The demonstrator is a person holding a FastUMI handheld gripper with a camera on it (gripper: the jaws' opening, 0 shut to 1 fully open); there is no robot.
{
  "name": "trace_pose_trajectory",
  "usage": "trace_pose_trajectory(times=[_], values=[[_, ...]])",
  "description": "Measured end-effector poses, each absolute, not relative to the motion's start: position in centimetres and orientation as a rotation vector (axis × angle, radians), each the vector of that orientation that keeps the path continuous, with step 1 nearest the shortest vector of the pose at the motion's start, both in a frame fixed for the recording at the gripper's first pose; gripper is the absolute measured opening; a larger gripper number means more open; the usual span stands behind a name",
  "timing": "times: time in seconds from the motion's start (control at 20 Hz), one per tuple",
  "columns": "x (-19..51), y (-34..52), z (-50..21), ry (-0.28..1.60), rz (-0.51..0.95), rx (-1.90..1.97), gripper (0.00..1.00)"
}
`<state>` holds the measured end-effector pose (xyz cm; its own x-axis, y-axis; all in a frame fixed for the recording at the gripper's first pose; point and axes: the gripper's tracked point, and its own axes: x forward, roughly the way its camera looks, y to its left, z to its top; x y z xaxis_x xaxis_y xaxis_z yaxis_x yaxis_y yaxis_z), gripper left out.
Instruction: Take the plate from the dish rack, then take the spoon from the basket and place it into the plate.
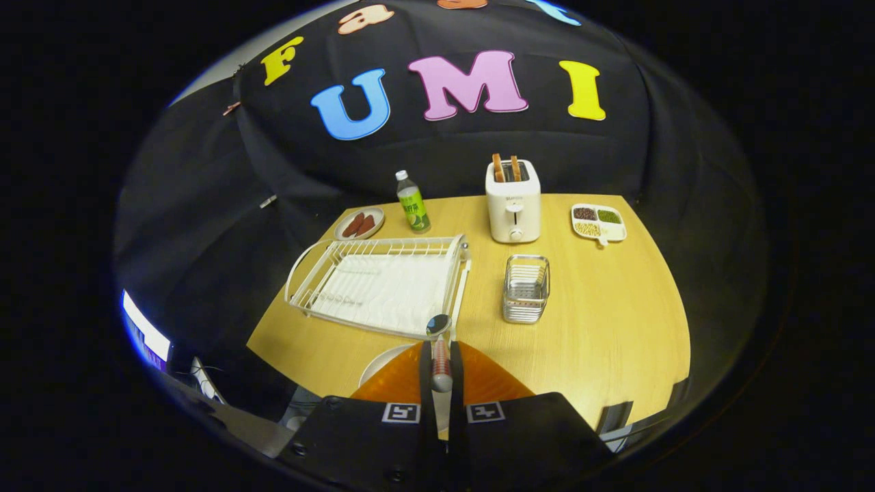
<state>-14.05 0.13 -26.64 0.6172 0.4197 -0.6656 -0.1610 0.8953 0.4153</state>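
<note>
Gripper point(441, 369) clamped on spoon point(439, 342), bowl forward, poised over plate point(383, 361) at table's point(601, 321) near edge, beside emptied dish rack point(379, 283), likely for lowering in.

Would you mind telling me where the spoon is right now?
In the gripper view, the spoon is clamped between the fingers of the gripper, bowl pointing forward toward the dish rack, above the white plate at the table's near edge.
</note>
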Motion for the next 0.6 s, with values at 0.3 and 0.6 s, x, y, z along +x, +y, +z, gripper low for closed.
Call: trace_pose_trajectory(times=[0.3,0.6], values=[[-17.3,3.2,-31.7,0.947,0.357,0.363,0.10],[-17.0,6.5,-35.7,0.999,0.348,0.395,0.10]])
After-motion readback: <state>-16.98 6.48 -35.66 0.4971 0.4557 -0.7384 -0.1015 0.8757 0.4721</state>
